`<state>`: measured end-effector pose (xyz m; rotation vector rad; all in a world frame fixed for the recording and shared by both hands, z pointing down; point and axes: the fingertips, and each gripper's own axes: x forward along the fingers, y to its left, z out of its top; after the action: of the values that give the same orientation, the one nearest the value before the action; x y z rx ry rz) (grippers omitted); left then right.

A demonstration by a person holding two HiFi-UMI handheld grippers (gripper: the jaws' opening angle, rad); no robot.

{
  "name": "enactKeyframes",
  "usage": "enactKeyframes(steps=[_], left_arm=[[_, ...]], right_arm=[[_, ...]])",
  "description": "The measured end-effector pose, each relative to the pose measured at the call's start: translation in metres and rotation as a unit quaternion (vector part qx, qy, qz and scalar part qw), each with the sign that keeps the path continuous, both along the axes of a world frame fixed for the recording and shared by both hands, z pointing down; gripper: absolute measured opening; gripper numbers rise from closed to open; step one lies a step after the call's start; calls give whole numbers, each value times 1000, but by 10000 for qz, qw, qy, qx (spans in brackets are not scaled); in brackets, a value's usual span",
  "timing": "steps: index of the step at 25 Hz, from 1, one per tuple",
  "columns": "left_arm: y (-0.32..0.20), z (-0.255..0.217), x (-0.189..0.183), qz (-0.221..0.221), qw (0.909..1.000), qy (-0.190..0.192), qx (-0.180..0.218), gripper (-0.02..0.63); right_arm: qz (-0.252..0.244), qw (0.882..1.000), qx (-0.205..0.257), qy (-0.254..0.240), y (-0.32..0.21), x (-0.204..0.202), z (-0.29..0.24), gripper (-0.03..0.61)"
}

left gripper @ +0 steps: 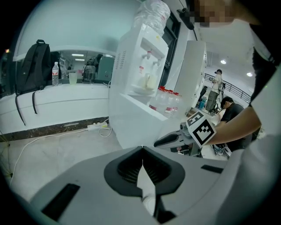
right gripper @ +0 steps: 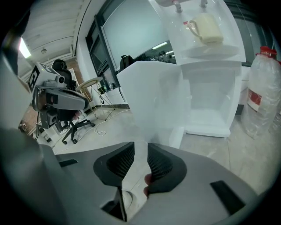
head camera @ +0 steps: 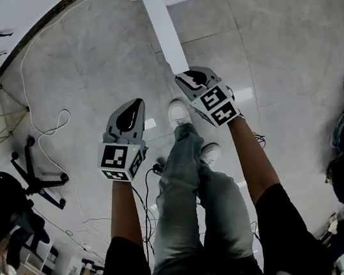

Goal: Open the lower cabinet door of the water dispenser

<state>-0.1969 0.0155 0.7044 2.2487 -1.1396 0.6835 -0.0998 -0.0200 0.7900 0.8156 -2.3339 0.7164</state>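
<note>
The white water dispenser [left gripper: 140,57] stands with a bottle on top. Its lower cabinet door [right gripper: 153,96] is swung wide open, and the empty white cabinet [right gripper: 210,101] shows behind it. From above, the door [head camera: 164,25] is a narrow white strip. My right gripper [head camera: 188,76] sits at the strip's near end. In its own view the right gripper [right gripper: 140,147] has a small gap between the jaws, with nothing in it and the door's lower corner just beyond. My left gripper [head camera: 132,107] hangs to the left, away from the door. The left gripper [left gripper: 142,151] is shut and empty.
White cables [head camera: 54,126] and a black office chair [head camera: 36,181] lie on the grey floor at left. Large water bottles [right gripper: 263,101] stand right of the dispenser. A backpack [left gripper: 37,66] rests on a white counter, a power strip [left gripper: 96,126] below. My shoes [head camera: 177,110] are between the grippers.
</note>
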Motion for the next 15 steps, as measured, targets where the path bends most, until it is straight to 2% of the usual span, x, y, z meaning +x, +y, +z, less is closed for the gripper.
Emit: enactKeyframes(steps=[10,15], left_arm=[[10,-5,-12,-98,9999,25,-60,12],[12,-19,-12,-133,9998,106,-87,12]], right_arm=[[-209,9998,-31,64,5,-18,2,126],[-139,9999,-11,-48,5,-22,-20,124]])
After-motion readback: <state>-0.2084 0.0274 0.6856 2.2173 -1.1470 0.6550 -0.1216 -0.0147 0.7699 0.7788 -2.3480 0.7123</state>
